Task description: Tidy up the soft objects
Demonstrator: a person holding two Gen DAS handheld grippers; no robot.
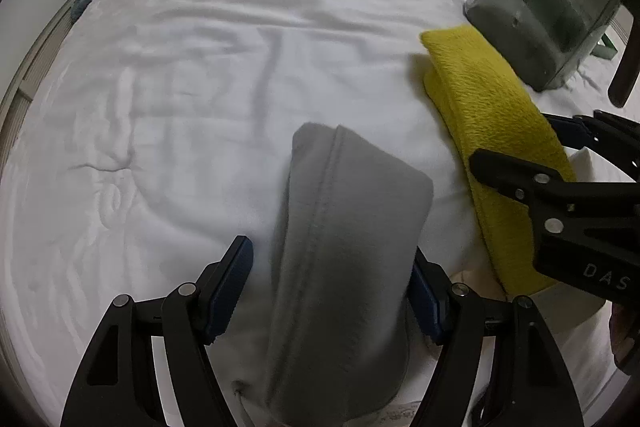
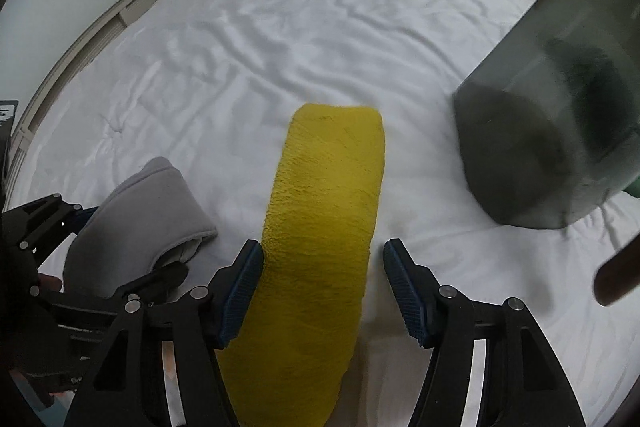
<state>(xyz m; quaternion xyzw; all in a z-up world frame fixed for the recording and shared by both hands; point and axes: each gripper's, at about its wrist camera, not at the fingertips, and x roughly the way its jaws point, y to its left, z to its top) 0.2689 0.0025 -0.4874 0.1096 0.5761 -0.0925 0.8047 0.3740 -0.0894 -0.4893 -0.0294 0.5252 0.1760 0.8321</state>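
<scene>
The left gripper (image 1: pixel 332 291) is open wide, and the folded gray cloth (image 1: pixel 344 247) lies between its fingers. The right gripper (image 2: pixel 324 287) is open wide too, with the yellow fuzzy cloth (image 2: pixel 324 235) between its fingers. Both cloths rest side by side on the white bed (image 2: pixel 280 27). A dark see-through box (image 2: pixel 560 131) stands near the yellow cloth, to its right.

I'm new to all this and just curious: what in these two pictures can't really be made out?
- Left wrist view: the near end of the grey fleece cloth runs off the bottom edge between the left gripper fingers.
- Right wrist view: the yellow plush cloth is likewise cut off below the right gripper.
- Both views: the contents of the dark translucent bin are only murky shapes behind its tinted wall.
</scene>
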